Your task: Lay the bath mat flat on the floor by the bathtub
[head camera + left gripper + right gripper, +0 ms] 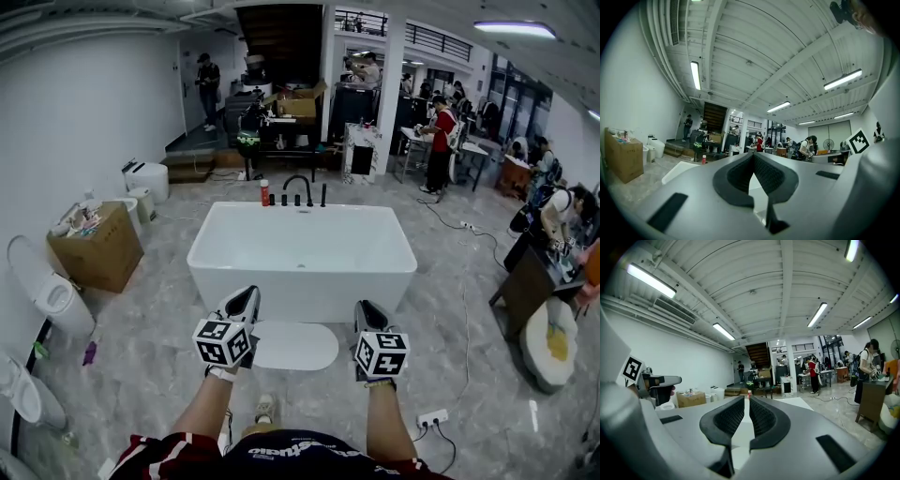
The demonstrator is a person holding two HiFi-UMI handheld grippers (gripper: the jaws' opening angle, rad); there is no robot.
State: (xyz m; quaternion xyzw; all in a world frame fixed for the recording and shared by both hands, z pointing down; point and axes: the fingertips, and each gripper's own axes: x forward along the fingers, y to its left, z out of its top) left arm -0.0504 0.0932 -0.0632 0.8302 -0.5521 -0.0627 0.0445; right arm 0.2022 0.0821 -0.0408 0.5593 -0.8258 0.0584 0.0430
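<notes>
A white oval bath mat (295, 345) lies flat on the marble floor, right in front of the white bathtub (300, 295). Both grippers are held level above the mat's two ends and point at the tub. The left gripper (246, 298) is over the mat's left end; in the left gripper view its jaws (753, 154) meet at the tips with nothing between them. Over the mat's right end is the right gripper (367, 309). In the right gripper view its jaws (746, 399) stand a narrow slit apart, empty. Neither touches the mat.
A black faucet (298, 190) and a red bottle (264, 192) stand at the tub's far rim. A cardboard box (97, 248) and a toilet (52, 295) are at the left. A power strip (432, 418) with cable lies at the right, near a dark cabinet (525, 286). People work at the back.
</notes>
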